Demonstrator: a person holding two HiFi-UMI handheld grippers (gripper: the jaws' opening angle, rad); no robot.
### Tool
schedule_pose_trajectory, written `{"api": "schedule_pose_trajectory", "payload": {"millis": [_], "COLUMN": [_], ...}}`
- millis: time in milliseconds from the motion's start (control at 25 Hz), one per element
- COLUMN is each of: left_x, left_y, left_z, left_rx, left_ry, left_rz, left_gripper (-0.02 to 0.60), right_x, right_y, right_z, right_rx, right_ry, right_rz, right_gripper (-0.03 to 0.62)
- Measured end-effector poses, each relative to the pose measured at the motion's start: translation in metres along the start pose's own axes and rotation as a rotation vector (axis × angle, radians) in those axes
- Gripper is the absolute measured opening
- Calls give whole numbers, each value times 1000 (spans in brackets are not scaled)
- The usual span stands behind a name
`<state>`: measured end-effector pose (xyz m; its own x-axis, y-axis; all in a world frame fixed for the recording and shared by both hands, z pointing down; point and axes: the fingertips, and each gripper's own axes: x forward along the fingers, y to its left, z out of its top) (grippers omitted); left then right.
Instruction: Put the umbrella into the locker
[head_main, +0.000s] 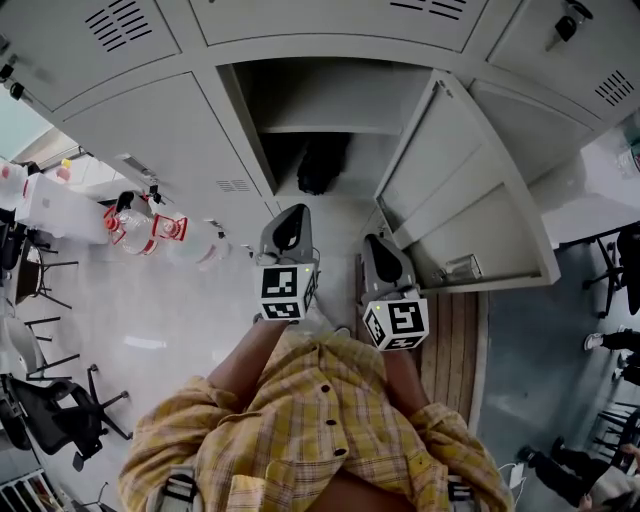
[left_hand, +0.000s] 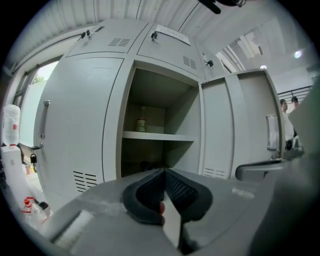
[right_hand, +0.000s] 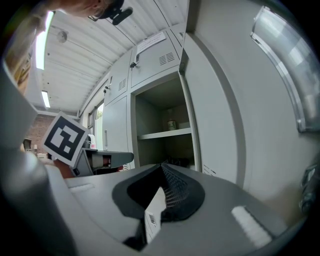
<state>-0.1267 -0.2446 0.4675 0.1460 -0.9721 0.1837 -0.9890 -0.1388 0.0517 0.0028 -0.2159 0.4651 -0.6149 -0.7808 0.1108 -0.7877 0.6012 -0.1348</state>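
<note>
A dark folded umbrella (head_main: 322, 165) lies on the floor of the open locker's lower compartment (head_main: 300, 110), under its shelf (left_hand: 157, 136). In the left gripper view it is a dark shape (left_hand: 149, 165) just above the jaw tips; in the right gripper view the umbrella (right_hand: 182, 161) shows the same way. My left gripper (head_main: 290, 217) is outside the locker, in front of the opening, shut with nothing between its jaws. My right gripper (head_main: 379, 246) hangs beside it near the open door (head_main: 470, 200), also shut and empty. Both point almost level at the opening.
A small jar (left_hand: 142, 124) stands on the locker shelf. Neighbouring locker doors (head_main: 150, 130) are closed. Water bottles (head_main: 140, 225) and office chairs (head_main: 50, 410) are at the left. A slatted wooden board (head_main: 452, 345) lies under the door. People (head_main: 600, 340) are at the far right.
</note>
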Motion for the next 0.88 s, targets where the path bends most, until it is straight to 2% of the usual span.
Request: {"api": "schedule_pose_trajectory", "payload": {"millis": [320,880], "left_x": [-19,-38], "left_y": [-10,-23], "left_z": [-1,-16], "left_rx": [16,28], "left_ry": [-23,-13], "left_rz": [7,-32], "left_gripper": [2,2], "right_x": [-3,-5], "right_y": [4,2], "right_z": [6,0], "right_rx": [2,-1], "right_ry": [-20,-12], "right_rz": [26,0], "right_gripper": [-2,-2]}}
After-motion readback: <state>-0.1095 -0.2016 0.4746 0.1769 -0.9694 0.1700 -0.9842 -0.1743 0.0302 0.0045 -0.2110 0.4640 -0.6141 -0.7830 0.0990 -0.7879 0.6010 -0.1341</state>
